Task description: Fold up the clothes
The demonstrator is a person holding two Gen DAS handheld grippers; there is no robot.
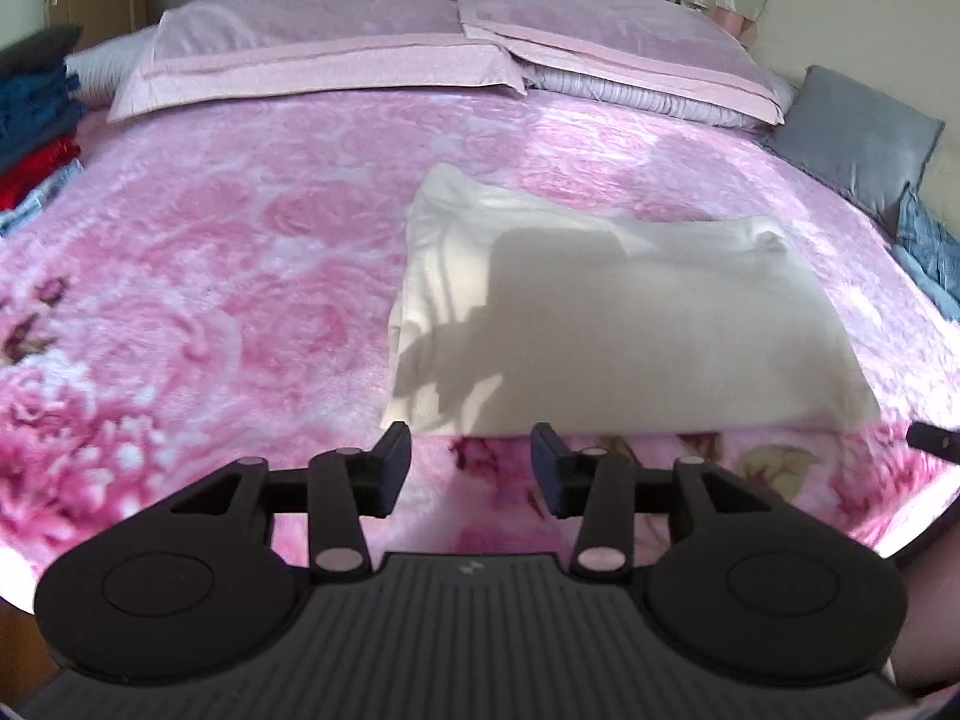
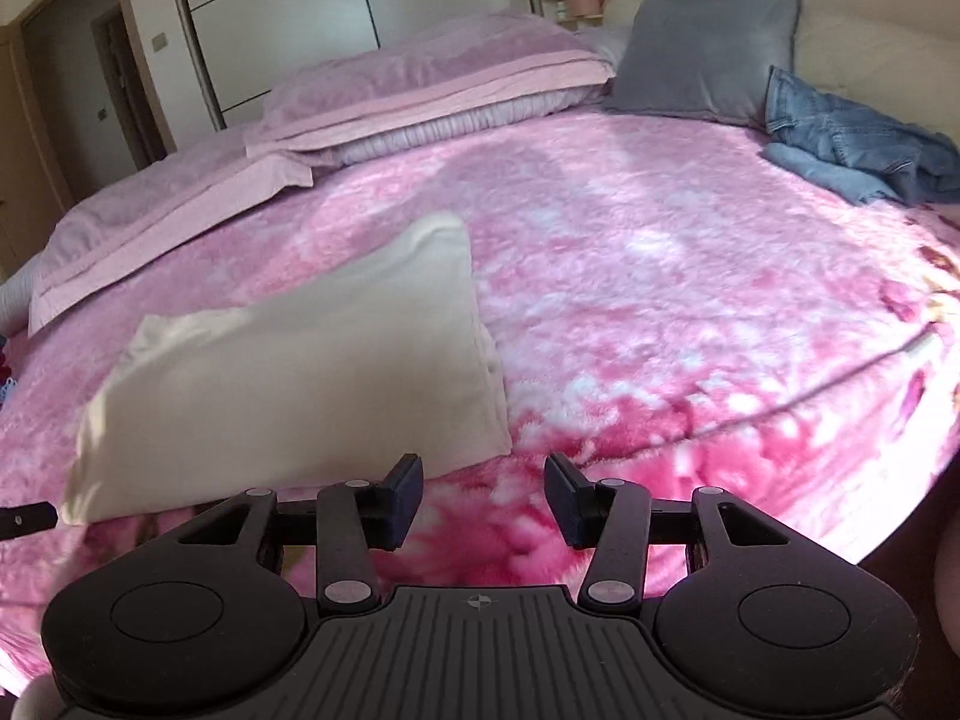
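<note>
Left wrist view shows left gripper (image 1: 471, 462) and right gripper (image 2: 483, 495) both spread and empty below the folded cream cloth garment (image 1: 600, 324) at frame centre, suggesting the next move is fetching the crumpled blue denim jeans (image 2: 852, 144).

A bed (image 1: 240, 252) in pink floral blanket — folded white garment (image 1: 600, 324), pink pillows (image 1: 312, 60), grey cushion (image 2: 702, 54), crumpled jeans (image 2: 852, 138), stacked clothes (image 1: 36, 120).

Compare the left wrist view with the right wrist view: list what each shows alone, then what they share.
Left only: stacked folded clothes at the bed's left edge, and two pink pillows side by side.
Right only: wardrobe doors and most of the crumpled jeans.
Both: the folded white garment on the pink floral blanket, the grey cushion, and open, empty jaws.
</note>
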